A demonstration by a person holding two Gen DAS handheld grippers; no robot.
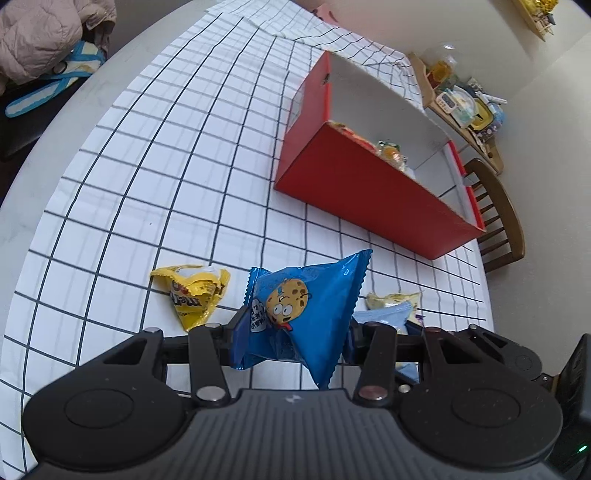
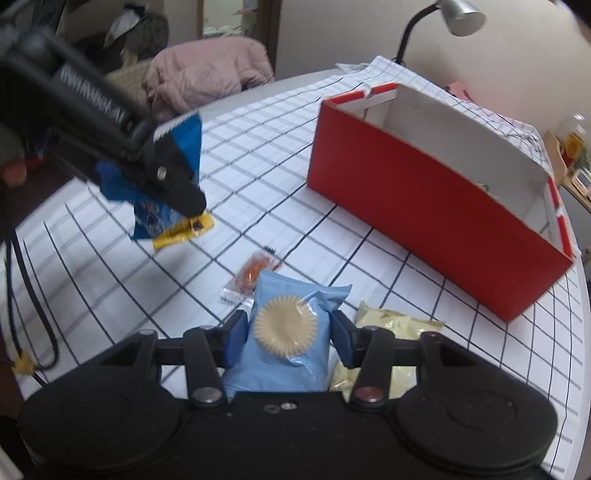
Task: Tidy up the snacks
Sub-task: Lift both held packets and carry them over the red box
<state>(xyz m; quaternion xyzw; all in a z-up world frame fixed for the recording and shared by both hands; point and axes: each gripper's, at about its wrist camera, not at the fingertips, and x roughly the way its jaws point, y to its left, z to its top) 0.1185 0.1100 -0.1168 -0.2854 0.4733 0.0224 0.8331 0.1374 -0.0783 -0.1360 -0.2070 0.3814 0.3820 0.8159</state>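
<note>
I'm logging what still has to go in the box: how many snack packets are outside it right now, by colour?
Dark blue: 1, the cookie packet in the left gripper
Light blue: 1, the biscuit packet in the right gripper
Yellow: 1, the yellow packet
Pale yellow: 1, the pale packet
Clear with orange: 1, the small sachet
Total: 5

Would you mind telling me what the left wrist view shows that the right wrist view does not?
Only the left wrist view shows snacks already inside the red box, a wooden chair and a cluttered shelf.

Only the right wrist view shows a small orange packet, a desk lamp, and the light blue packet squeezed in the right gripper.

Both show the red box, the dark blue cookie packet, the yellow packet and the checked tablecloth.
</note>
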